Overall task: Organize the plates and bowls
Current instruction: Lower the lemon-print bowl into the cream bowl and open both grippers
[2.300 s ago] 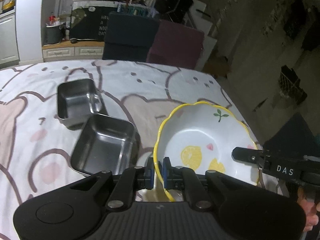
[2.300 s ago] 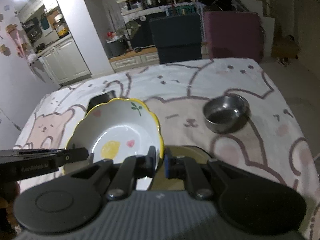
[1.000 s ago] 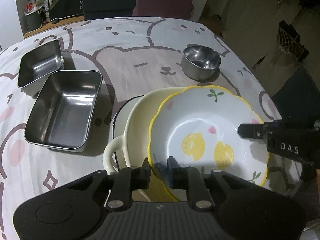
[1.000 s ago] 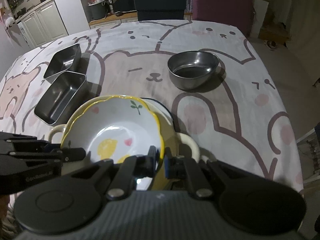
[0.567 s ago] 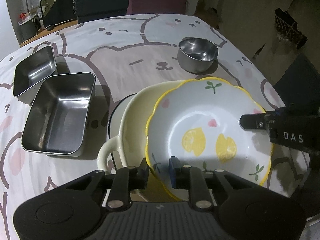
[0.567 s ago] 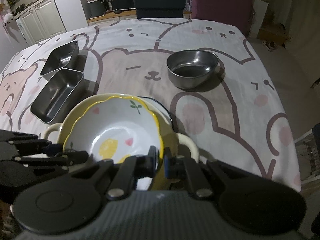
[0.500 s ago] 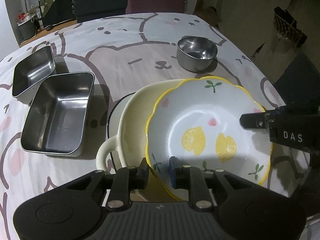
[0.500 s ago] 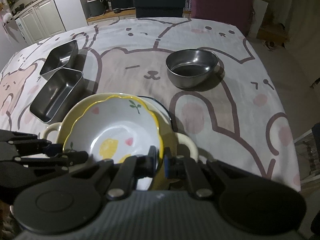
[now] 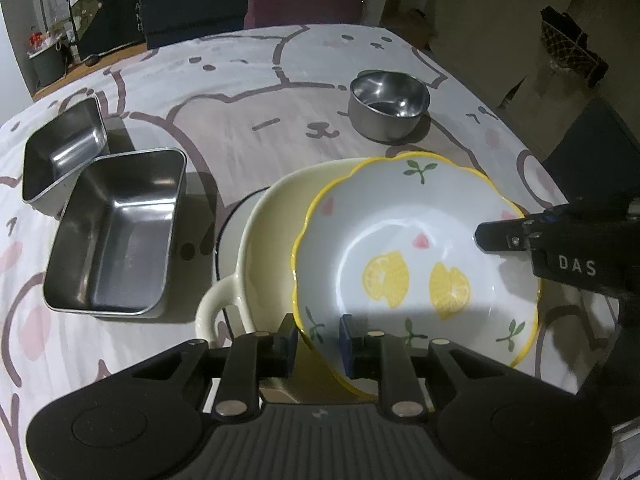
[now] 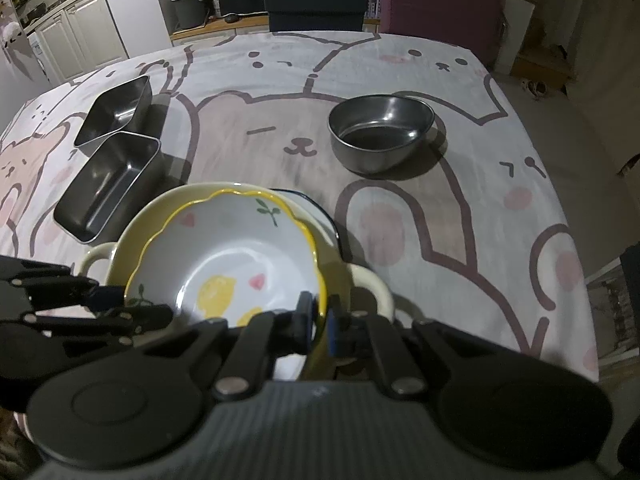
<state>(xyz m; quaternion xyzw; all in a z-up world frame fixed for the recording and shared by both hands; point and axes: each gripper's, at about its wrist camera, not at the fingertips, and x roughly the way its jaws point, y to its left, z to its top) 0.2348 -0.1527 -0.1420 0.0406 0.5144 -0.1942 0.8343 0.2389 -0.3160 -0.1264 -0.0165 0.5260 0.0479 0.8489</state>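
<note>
A white scalloped bowl with a yellow rim and lemon prints (image 9: 416, 248) (image 10: 228, 256) sits inside a cream two-handled dish (image 9: 260, 248) (image 10: 120, 240), which rests on a blue-rimmed white plate (image 9: 228, 228) (image 10: 316, 204). My left gripper (image 9: 318, 338) has its jaws apart, one on each side of the bowl's near rim. My right gripper (image 10: 318, 324) is shut on the opposite rim of the lemon bowl. Each gripper shows in the other's view, the right (image 9: 520, 236) and the left (image 10: 100, 304).
A round steel bowl (image 9: 388, 104) (image 10: 380, 132) stands farther back on the bear-print tablecloth (image 9: 260, 92). Two rectangular steel pans, large (image 9: 116, 232) (image 10: 108, 184) and small (image 9: 60, 152) (image 10: 116, 108), lie to the left. Two chairs (image 10: 440, 4) stand behind the table.
The lemon bowl was carried in the air and came down into the cream dish. My left gripper's jaws have opened slightly off its rim. The right gripper has kept its hold.
</note>
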